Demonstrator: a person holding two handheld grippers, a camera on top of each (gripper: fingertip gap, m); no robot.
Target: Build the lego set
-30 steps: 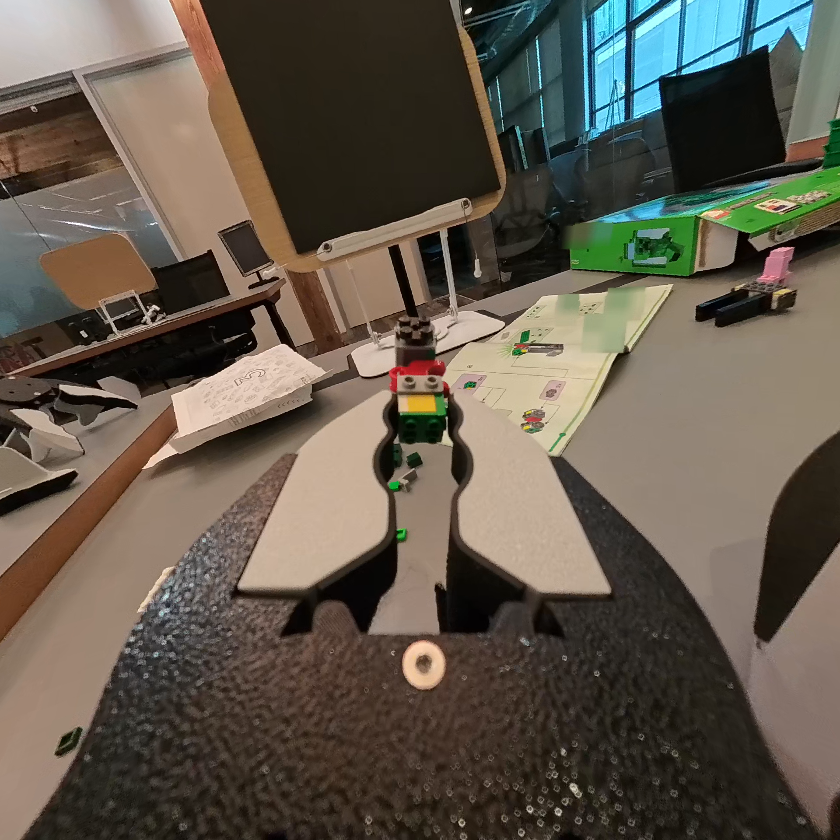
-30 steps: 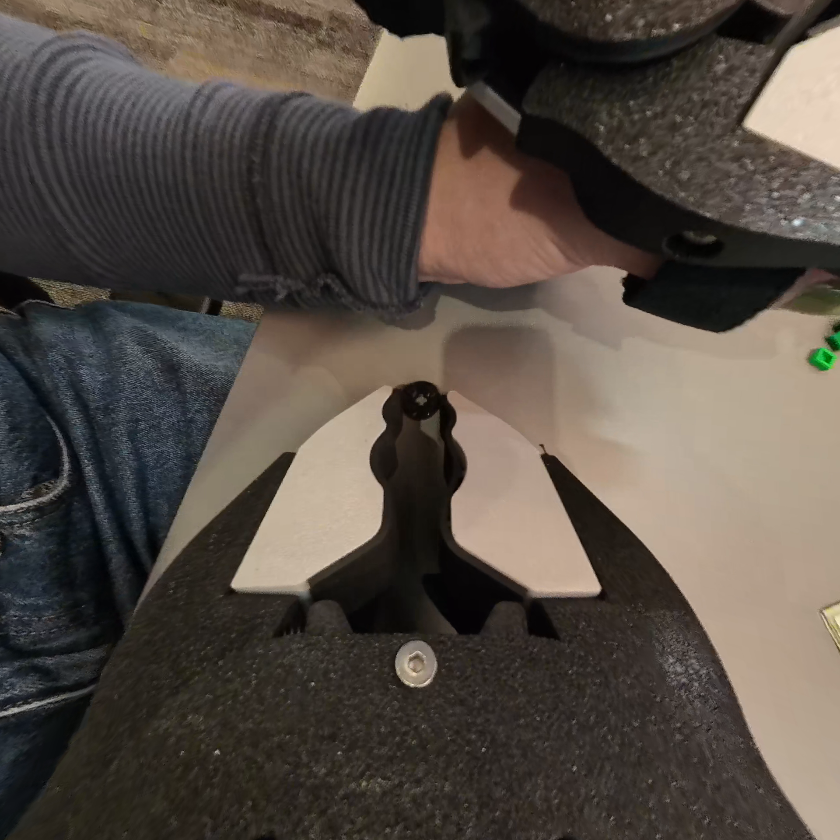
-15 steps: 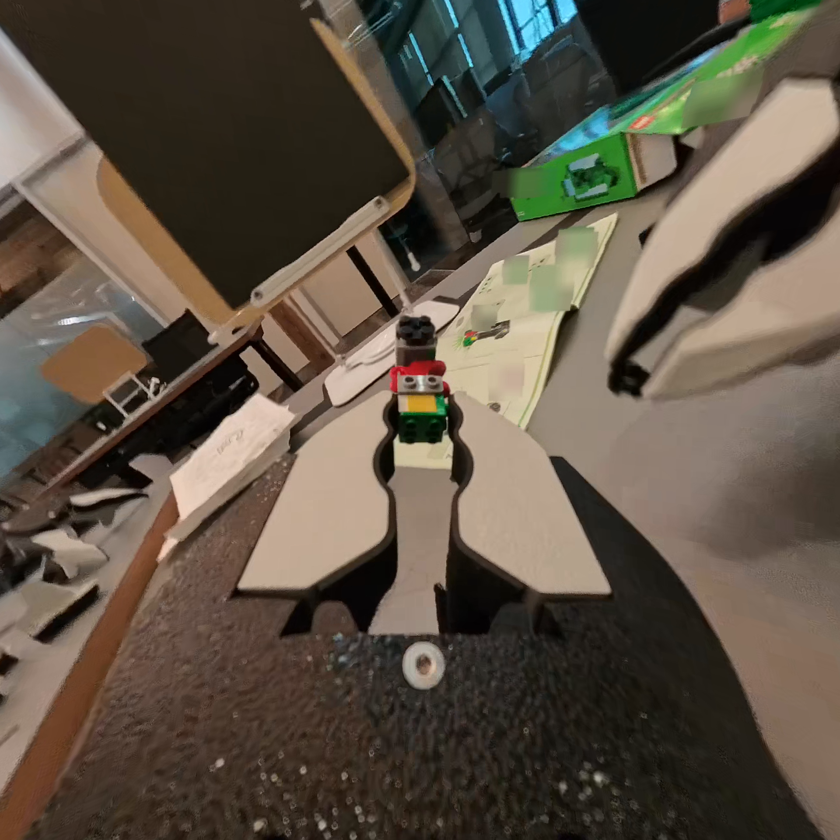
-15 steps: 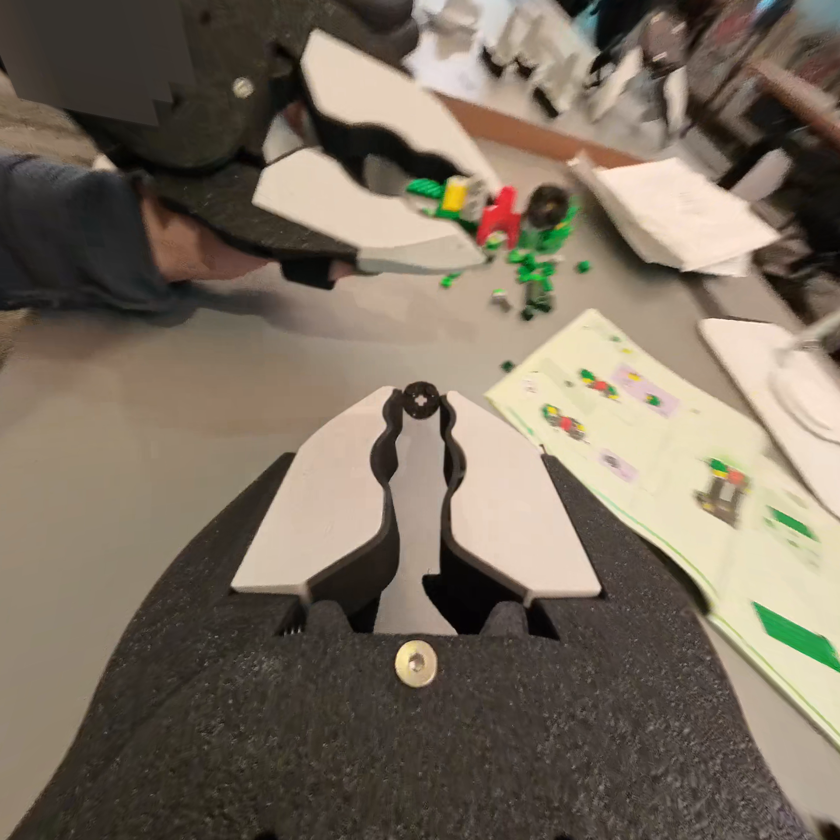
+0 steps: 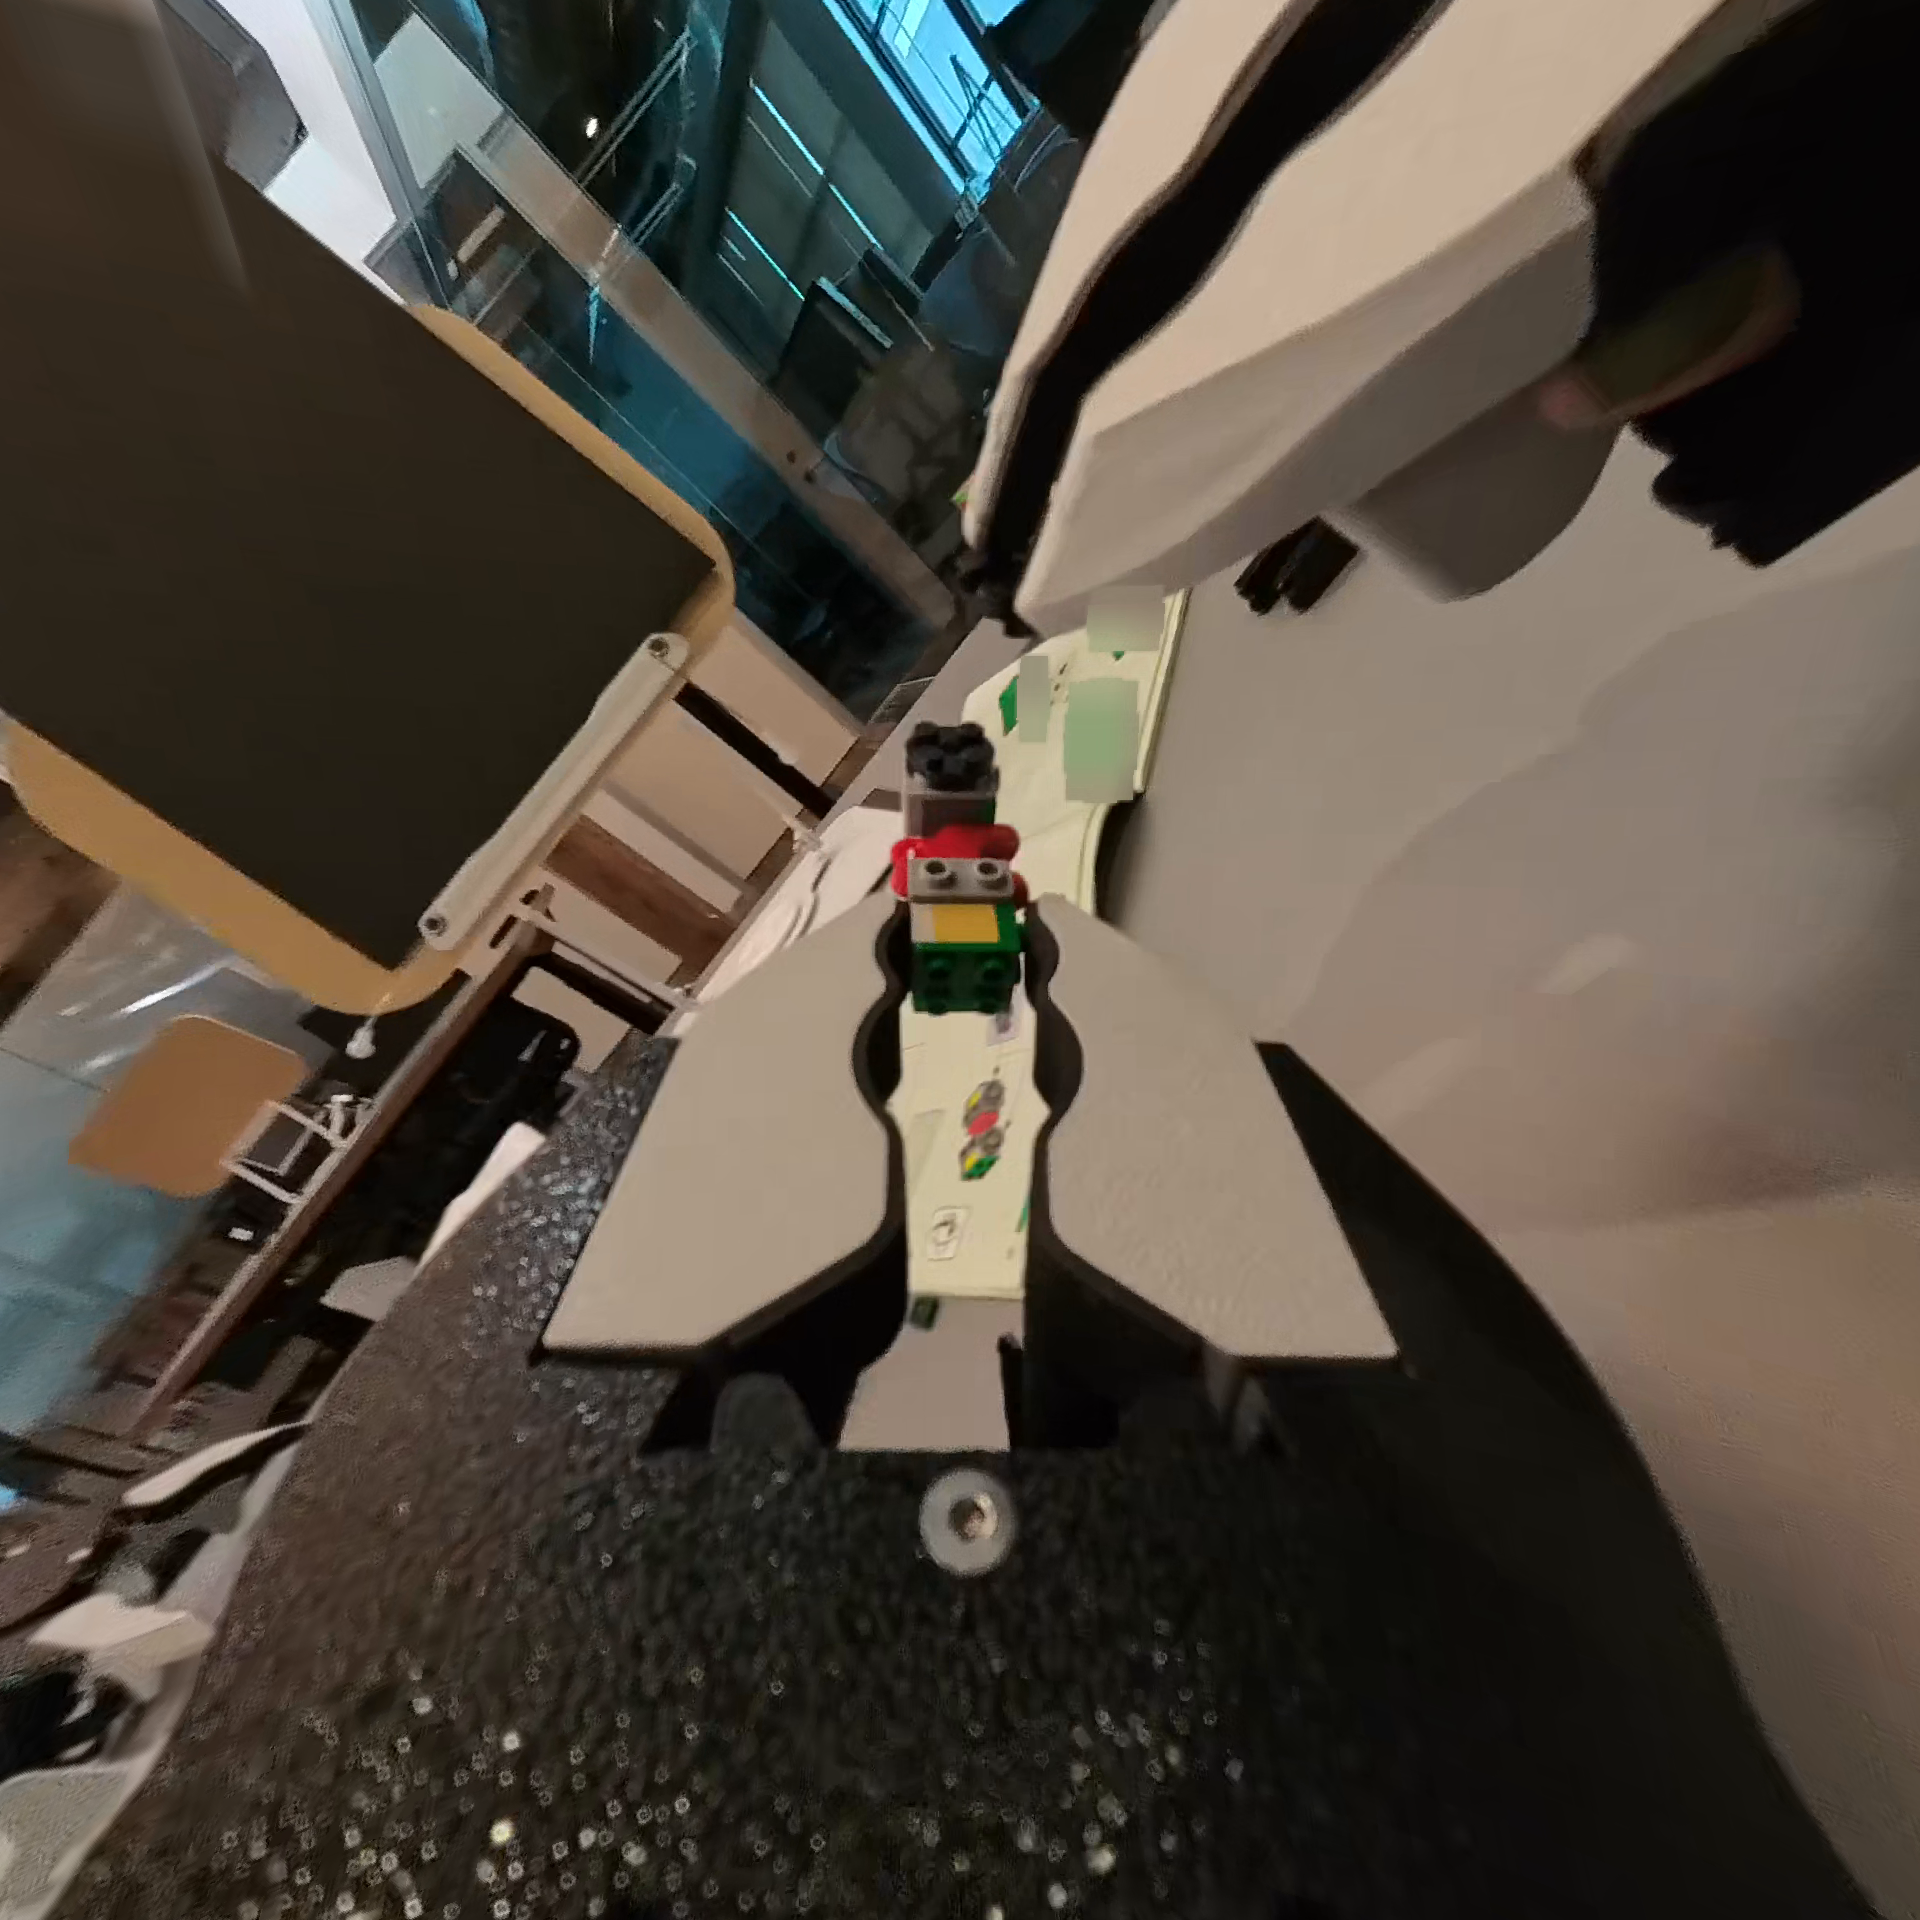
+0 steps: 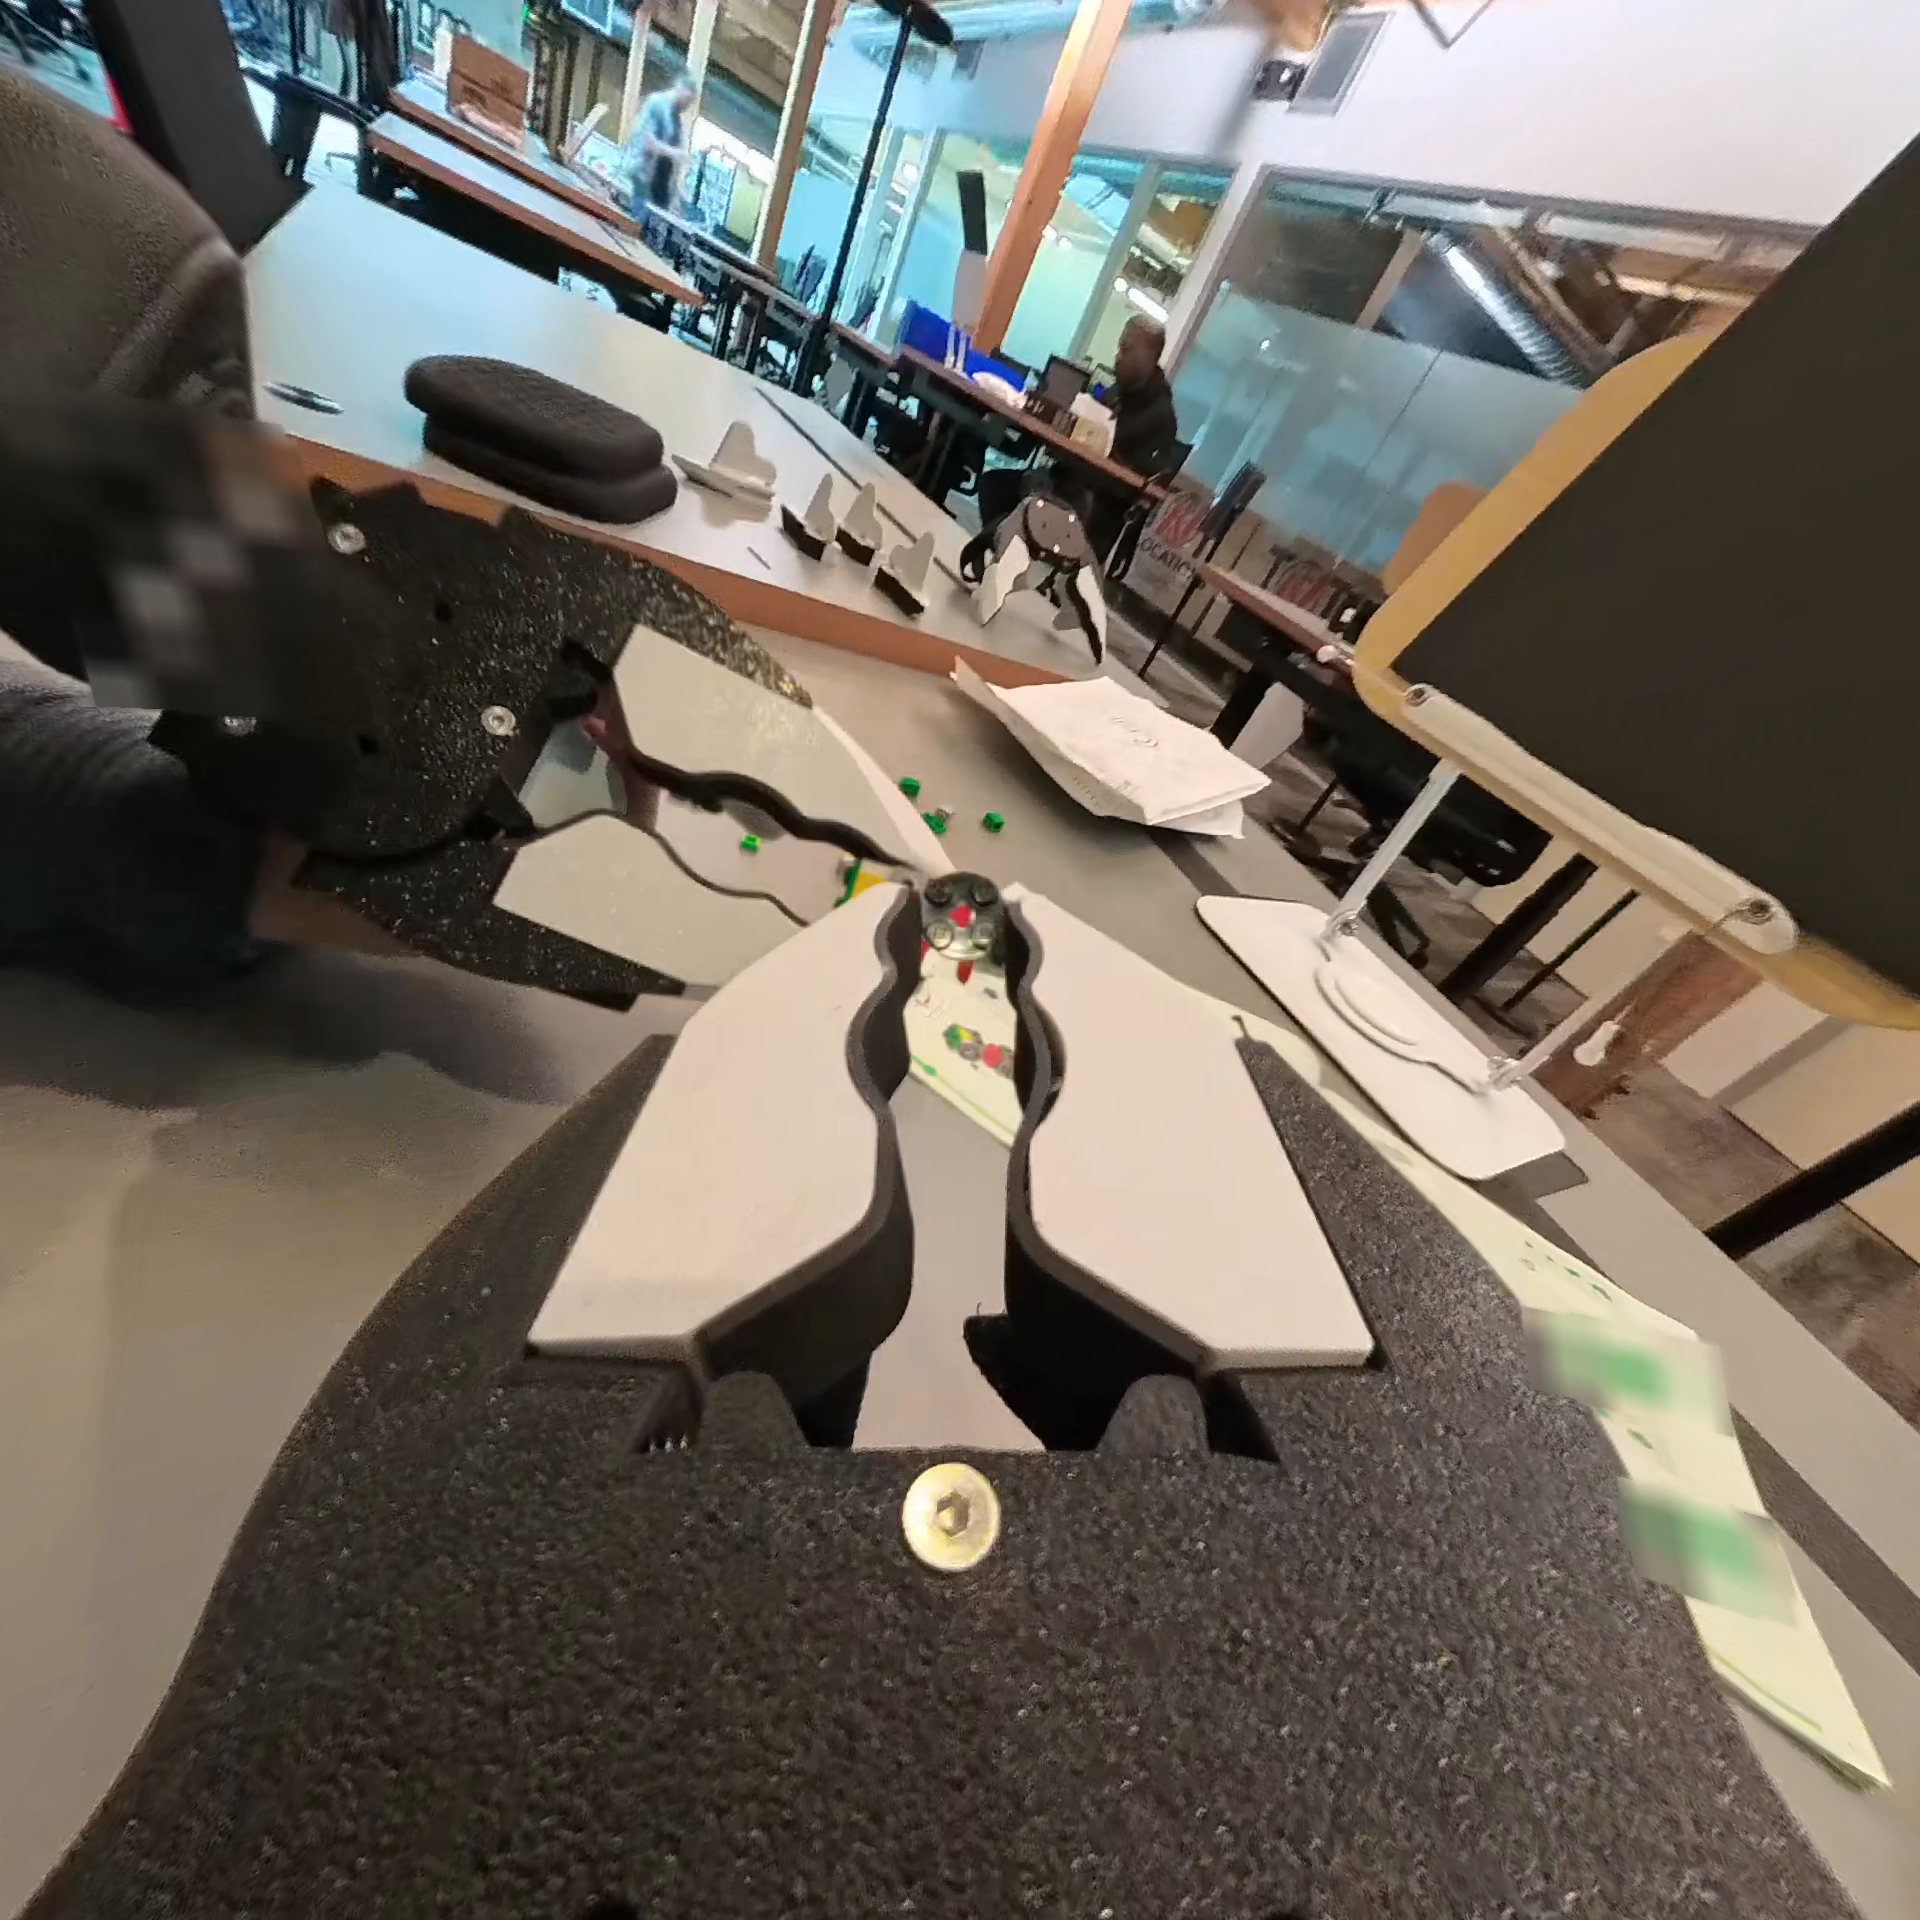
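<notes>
My left gripper is shut on a small lego build of green, yellow, grey and red bricks with a black round top. It holds the build in the air above the instruction booklet. My right gripper is shut on a small black round piece. In the left wrist view it comes in from the upper right, its tips close above the build's top. In the right wrist view the left gripper reaches in from the left, tip to tip with mine. Whether piece and build touch cannot be told.
Loose green bricks lie on the grey table behind the grippers. A white paper bag lies farther back. A dark board on a white stand stands right of the booklet. A person sits at a far table.
Both grippers have swung and tilted. My right gripper, still holding the black round piece, has closed in on the top of the build, which the left gripper lifted over the booklet.
</notes>
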